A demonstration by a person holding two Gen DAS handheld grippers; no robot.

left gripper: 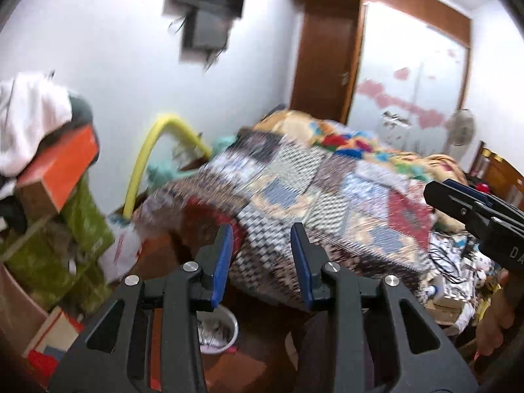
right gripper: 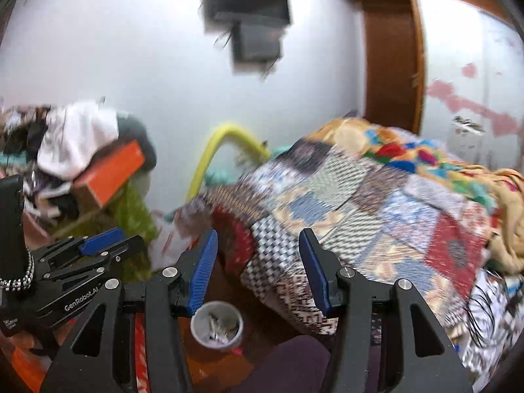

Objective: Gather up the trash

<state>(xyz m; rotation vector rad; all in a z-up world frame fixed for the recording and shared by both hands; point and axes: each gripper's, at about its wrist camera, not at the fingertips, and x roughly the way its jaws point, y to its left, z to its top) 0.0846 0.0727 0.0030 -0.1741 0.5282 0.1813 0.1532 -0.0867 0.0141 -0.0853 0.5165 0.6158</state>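
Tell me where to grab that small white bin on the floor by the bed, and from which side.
Grip the rim of the white bin, coming straight down from above. It stands upright with its round mouth open and trash inside, so one finger probably fits inside the wall and one outside. The right gripper is open and nearest; the patchwork quilt crowds its bed side.

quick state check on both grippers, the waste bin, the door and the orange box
left gripper: open, empty
right gripper: open, empty
waste bin: upright on floor, trash inside
door: shut
orange box: tilted on the pile
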